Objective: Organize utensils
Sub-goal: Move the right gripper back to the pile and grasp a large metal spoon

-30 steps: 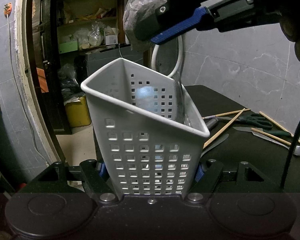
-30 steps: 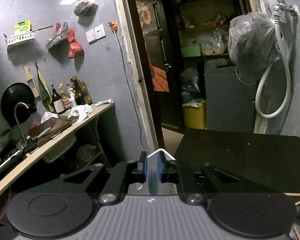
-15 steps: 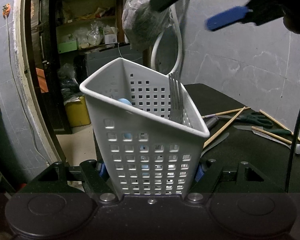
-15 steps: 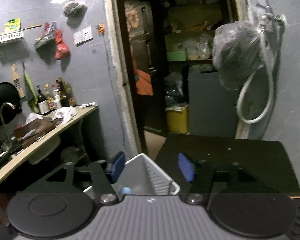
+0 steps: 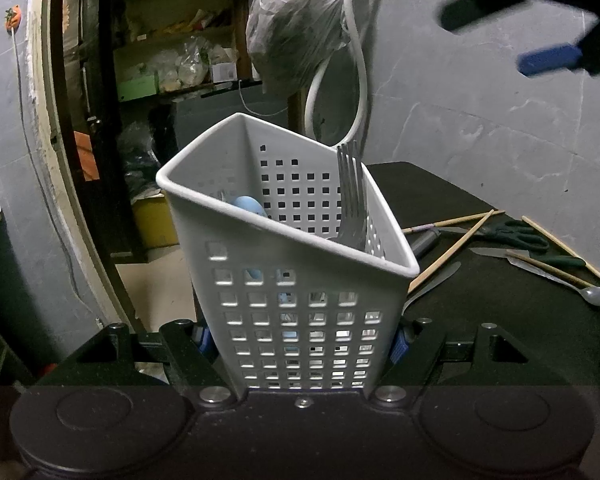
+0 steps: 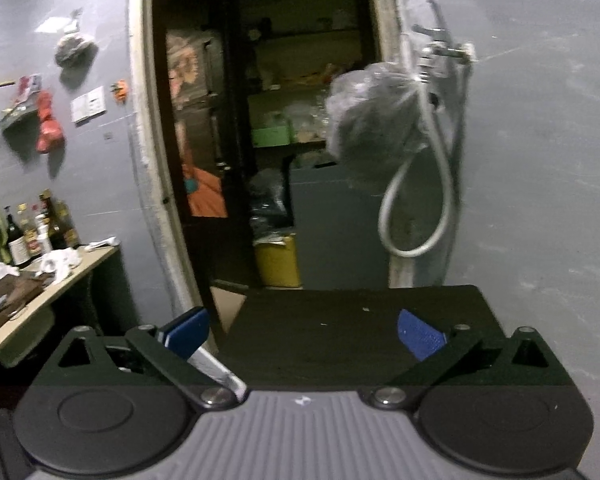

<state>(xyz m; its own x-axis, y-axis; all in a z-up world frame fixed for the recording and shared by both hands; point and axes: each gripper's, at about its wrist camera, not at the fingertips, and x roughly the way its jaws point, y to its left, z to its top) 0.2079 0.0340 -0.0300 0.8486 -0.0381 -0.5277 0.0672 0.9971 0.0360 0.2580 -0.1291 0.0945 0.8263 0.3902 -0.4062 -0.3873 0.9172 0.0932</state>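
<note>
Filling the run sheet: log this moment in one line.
left gripper: shut on basket | right gripper: just opened, empty | fork: in basket

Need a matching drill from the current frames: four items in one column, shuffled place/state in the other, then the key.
Items:
1. fork
2. white basket
3. scissors
4. right gripper

States:
A. lying on the black table among chopsticks
B. jaws wide apart, nothing between them
C. standing tines up inside the container
D. clamped between the left gripper pads, tilted

Pairs: 1-C, 2-D, 3-A, 4-B

The right gripper's jaws have just been opening.
</note>
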